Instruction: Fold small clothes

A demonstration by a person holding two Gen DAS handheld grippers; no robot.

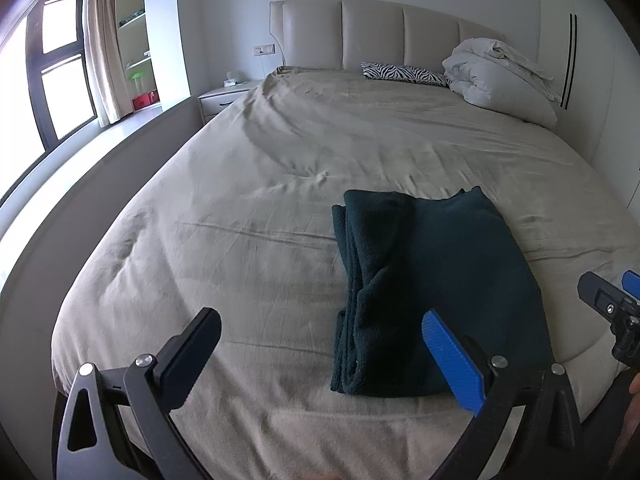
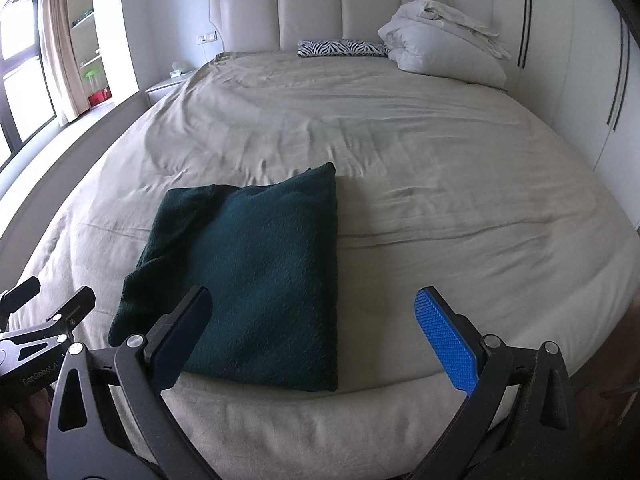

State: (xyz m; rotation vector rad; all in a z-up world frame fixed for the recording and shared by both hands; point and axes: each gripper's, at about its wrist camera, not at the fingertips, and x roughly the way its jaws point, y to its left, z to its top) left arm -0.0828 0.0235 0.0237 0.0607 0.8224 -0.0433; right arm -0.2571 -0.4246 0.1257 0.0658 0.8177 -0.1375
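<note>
A dark green garment (image 1: 432, 288) lies folded into a thick rectangle near the foot of the bed (image 1: 248, 208), with stacked layers showing along its left edge. It also shows in the right wrist view (image 2: 256, 280). My left gripper (image 1: 320, 344) is open and empty, held above the bed's front edge, the garment by its right finger. My right gripper (image 2: 312, 324) is open and empty, just in front of the garment's near edge. The right gripper's tips show at the right edge of the left wrist view (image 1: 612, 300). The left gripper's fingers show at the far left (image 2: 44, 300).
The bed is covered by a beige sheet (image 2: 440, 184). A zebra-print pillow (image 2: 340, 48) and a bundled white duvet (image 2: 440, 40) lie by the headboard (image 2: 320, 12). A nightstand (image 1: 224, 96) and a window (image 1: 60, 72) are to the left; wardrobe doors (image 2: 580, 60) are on the right.
</note>
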